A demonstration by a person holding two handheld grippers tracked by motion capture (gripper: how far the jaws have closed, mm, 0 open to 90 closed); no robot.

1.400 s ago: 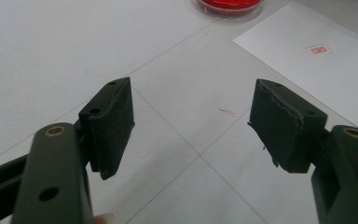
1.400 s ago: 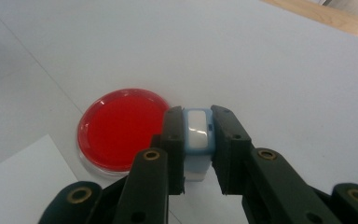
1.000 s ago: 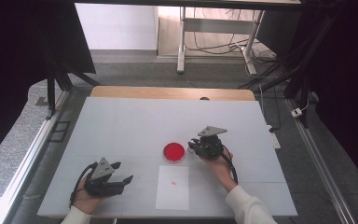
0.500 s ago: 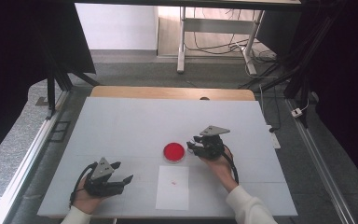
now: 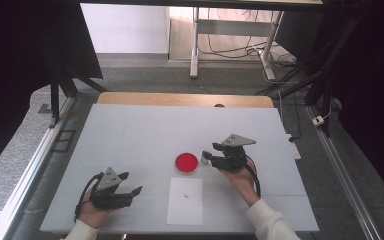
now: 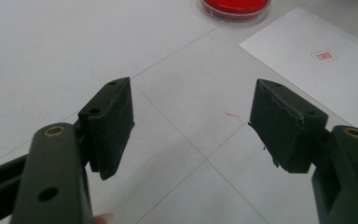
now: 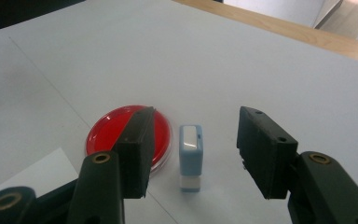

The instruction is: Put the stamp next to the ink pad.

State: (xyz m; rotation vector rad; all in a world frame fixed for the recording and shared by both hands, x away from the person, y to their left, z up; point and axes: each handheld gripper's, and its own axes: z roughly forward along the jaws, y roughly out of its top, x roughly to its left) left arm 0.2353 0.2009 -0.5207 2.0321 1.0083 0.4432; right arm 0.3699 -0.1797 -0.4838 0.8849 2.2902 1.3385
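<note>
A small blue-and-white stamp (image 7: 190,154) stands upright on the white table, just right of a round red ink dish (image 7: 116,133). My right gripper (image 7: 198,140) is open around the stamp. Its jaws have just been opening, and there is a gap between each pad and the stamp. In the high view the right gripper (image 5: 211,155) sits beside the red dish (image 5: 186,162) and the stamp (image 5: 206,158). A white paper sheet (image 5: 185,200) with a small red mark lies in front of the dish. My left gripper (image 6: 193,126) rests open and empty at the front left (image 5: 131,183).
The left gripper view takes in the red dish (image 6: 235,7) and the paper sheet (image 6: 317,60) with its red mark. A wooden strip (image 5: 185,99) runs along the table's far edge. Beyond it are desk legs and cables on the floor.
The right gripper's jaws have spread apart from the stamp, which now stands free on the table. The left gripper has not moved.
</note>
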